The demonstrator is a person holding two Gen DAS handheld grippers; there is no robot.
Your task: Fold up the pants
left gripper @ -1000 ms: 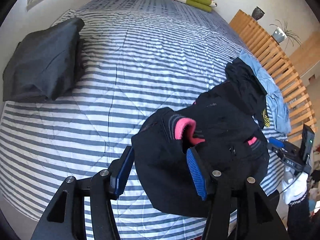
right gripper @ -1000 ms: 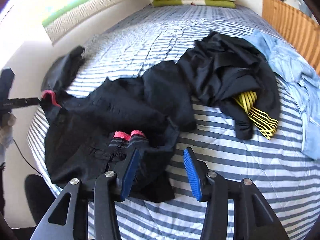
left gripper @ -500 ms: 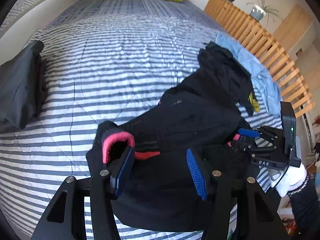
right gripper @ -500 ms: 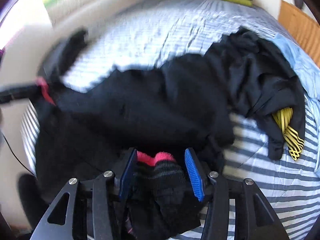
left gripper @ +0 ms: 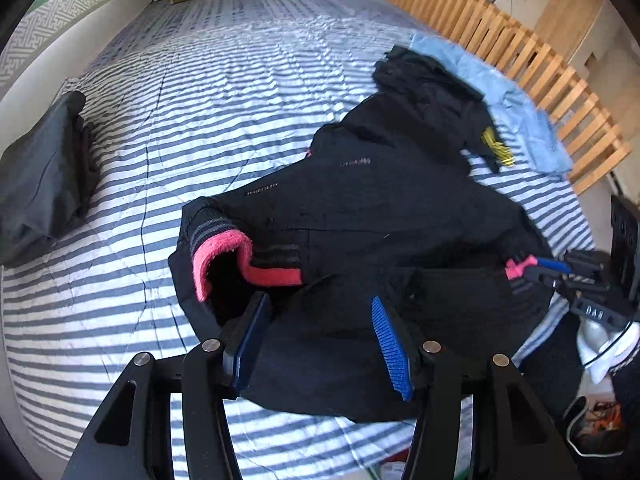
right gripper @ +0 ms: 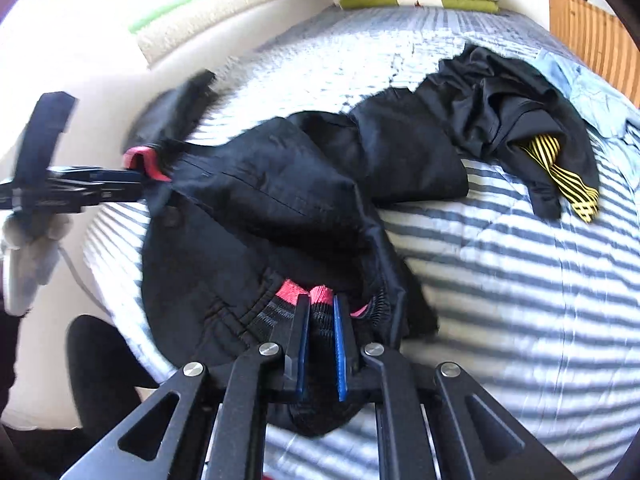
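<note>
Black pants point(right gripper: 280, 208) crumpled on the striped bed point(left gripper: 240, 92), waistband nearest. Right gripper point(right gripper: 320, 320), jaws just closed, pinches the pink-lined waistband point(right gripper: 316, 294). Left gripper point(left gripper: 316, 320) half open over the other waistband end, gripping nothing. Step: securing the waistband; next, the left must close, then spread flat

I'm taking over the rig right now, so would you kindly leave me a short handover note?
Right tongs: just closed, now shut on the pink-edged waistband of the black pants.
Left tongs: jaws apart with pants cloth between them; I cannot tell whether they grip it.
Pants: crumpled near the edge of the striped bed.
Done: waistband caught on the right side.
Left: spread the pants flat, then fold them.
</note>
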